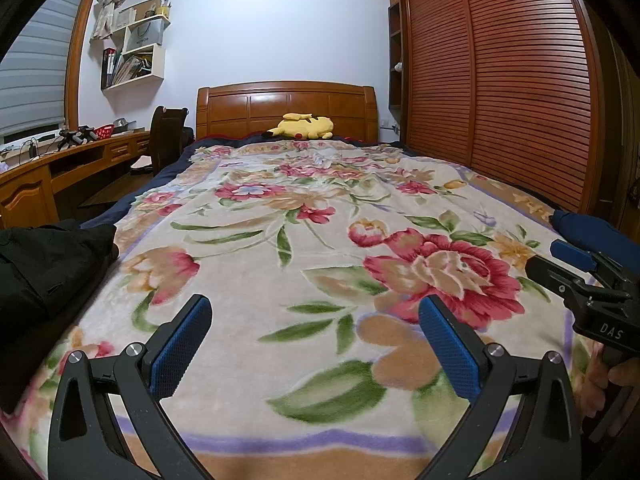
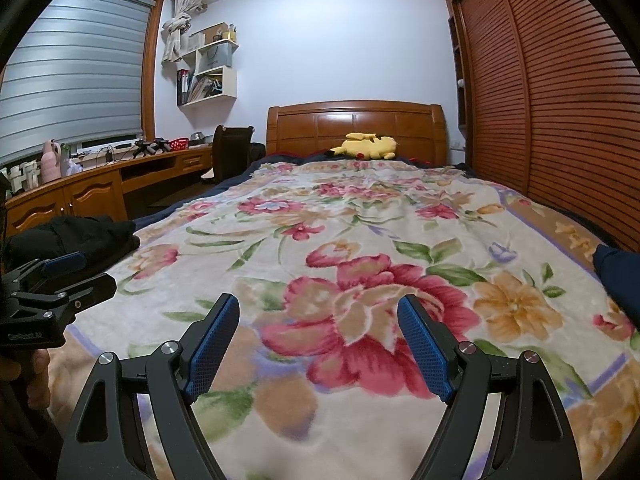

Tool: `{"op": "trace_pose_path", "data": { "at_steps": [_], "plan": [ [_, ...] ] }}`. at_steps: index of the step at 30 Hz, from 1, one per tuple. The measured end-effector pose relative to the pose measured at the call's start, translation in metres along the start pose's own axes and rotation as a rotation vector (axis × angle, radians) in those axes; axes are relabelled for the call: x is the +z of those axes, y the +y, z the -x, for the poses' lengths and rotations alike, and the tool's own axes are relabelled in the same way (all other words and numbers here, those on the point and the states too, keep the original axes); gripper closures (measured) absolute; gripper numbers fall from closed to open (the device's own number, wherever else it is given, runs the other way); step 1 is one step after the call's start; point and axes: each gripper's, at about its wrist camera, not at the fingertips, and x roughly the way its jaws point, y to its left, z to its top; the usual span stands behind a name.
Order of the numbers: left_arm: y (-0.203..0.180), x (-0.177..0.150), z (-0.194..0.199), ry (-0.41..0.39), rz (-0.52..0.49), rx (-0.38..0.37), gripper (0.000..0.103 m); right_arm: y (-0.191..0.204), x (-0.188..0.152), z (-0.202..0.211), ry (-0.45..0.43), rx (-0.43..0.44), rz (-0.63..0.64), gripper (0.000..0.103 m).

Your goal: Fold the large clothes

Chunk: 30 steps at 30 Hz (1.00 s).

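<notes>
- L gripper (image 1: 316, 336): fingers spread wide, blue pads (image 1: 180, 348) apart, nothing between; hovering over near end of floral blanket (image 1: 320, 208).
- R gripper (image 2: 318, 332): likewise spread wide, nothing held; above big red flower print. Also seen in L wrist view at right edge (image 1: 568, 264), pointing left, fingers parted.
- L gripper seen in R wrist view at left edge (image 2: 60, 276), pointing right, near black garment.
- Black garment (image 1: 44, 268): bunched heap on left side of bed, partly on blanket edge; same heap in R view (image 2: 76, 236). Not touched by either gripper.
- Dark blue garment (image 1: 592, 232): on right edge of bed, just beyond R gripper; contact cannot tell. In R view at far right (image 2: 620, 276).
- Blanket flat, covers most of bed; navy bedding (image 1: 168, 176) showing along left side.
- Yellow plush toy (image 1: 304, 126) lying at far end, against wooden headboard (image 1: 288, 104).
- Left of bed: wooden desk (image 2: 100, 184) w/ clutter, dark chair (image 2: 232, 148), wall shelves (image 2: 208, 76), window blind (image 2: 76, 68).
- Right of bed: slatted wardrobe doors (image 1: 500, 80).
</notes>
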Motion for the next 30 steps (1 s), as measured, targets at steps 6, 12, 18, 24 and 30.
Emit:
{"op": "trace_pose_path", "data": {
  "at_steps": [6,12,18,24,30],
  "plan": [
    [0.0,-0.0002,0.0,0.0,-0.002,0.0,0.0,0.0,-0.0003,-0.0002,0.001,0.003,0.0,0.02],
    [0.0,-0.0001,0.0001,0.0,-0.001,0.0,0.0,-0.0003,-0.0005,0.0001,0.002,0.004,-0.004,0.02],
    [0.0005,-0.0002,0.0001,-0.001,0.0,-0.001,0.0,0.0003,-0.0009,-0.0002,0.003,0.001,-0.003,0.02],
    [0.0007,-0.0001,-0.0001,-0.001,0.0,0.0,0.0,-0.0006,-0.0005,-0.0011,0.003,0.002,-0.005,0.02],
    [0.0006,-0.0002,0.0002,0.0,0.001,-0.001,0.0,-0.0007,-0.0007,-0.001,0.002,0.002,-0.007,0.02]
  ]
}}
